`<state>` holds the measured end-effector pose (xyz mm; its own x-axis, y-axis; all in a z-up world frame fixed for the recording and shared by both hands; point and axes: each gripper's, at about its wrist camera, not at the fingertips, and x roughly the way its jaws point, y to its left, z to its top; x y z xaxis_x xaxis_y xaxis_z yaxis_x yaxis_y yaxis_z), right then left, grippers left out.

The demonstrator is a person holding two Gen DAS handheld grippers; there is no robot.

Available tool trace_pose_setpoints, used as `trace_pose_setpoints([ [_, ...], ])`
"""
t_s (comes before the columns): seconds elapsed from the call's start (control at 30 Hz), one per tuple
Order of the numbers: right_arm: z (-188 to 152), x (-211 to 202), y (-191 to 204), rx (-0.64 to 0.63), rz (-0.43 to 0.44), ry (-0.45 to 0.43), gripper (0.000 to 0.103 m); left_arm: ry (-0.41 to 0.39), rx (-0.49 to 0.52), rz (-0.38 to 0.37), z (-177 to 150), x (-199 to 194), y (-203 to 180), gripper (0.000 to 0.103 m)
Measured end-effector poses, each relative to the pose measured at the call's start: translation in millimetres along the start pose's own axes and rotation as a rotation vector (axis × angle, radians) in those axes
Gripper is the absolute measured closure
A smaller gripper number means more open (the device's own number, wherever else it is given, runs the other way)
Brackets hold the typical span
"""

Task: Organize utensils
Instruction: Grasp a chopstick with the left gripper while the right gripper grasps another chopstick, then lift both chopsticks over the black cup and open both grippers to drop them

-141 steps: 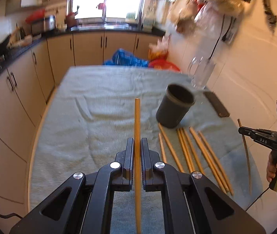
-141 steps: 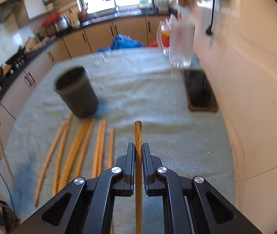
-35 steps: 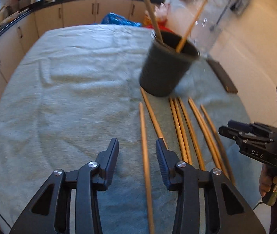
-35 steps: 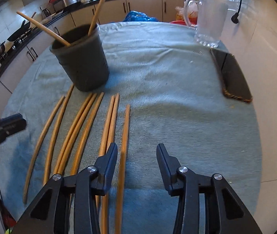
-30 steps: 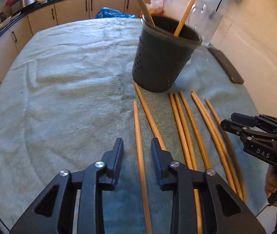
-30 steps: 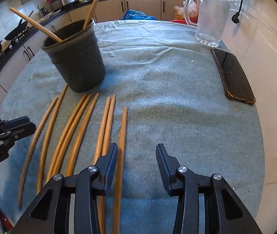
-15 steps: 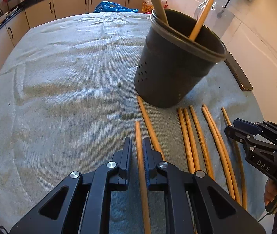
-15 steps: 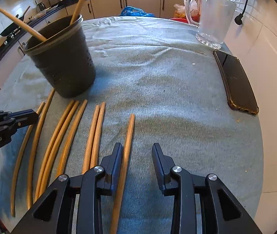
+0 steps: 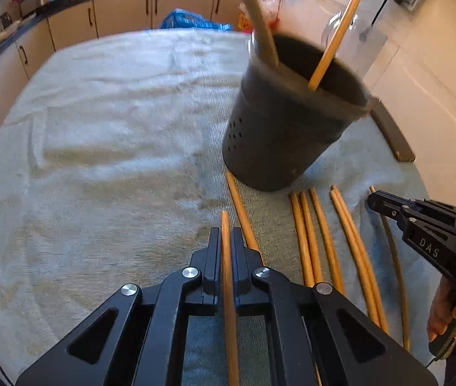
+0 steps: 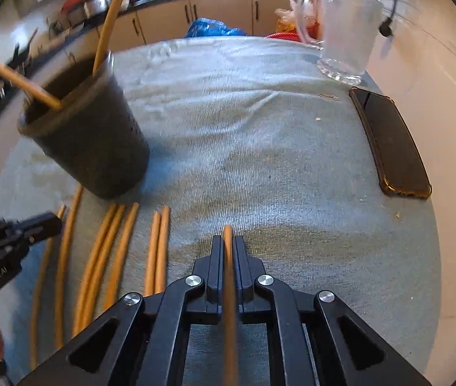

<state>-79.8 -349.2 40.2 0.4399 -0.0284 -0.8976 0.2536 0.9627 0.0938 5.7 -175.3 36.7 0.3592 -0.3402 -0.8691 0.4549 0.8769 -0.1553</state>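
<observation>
On ribbed cloth (image 9: 105, 135), slender wooden chopsticks (image 9: 321, 241)

Bright daylight from the far window, motion blur on background, fisheye-dark corners.

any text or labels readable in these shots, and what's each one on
"DAS": white letters on the side of the right gripper, left wrist view.
"GenRobot.AI": white letters on the side of the left gripper, right wrist view, slightly blurred.
Nothing else is legible; the phone screen is dark.
</observation>
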Motion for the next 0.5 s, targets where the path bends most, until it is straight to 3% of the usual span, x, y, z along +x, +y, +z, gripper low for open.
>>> trace_pose_setpoints([
  [0.5, -28.7, -141.2, -16.1, 0.047, 0.077, -0.307, 0.097, -0.322, 0.035, -0.054, -25.1, -161.3, -24.3, 0.098],
])
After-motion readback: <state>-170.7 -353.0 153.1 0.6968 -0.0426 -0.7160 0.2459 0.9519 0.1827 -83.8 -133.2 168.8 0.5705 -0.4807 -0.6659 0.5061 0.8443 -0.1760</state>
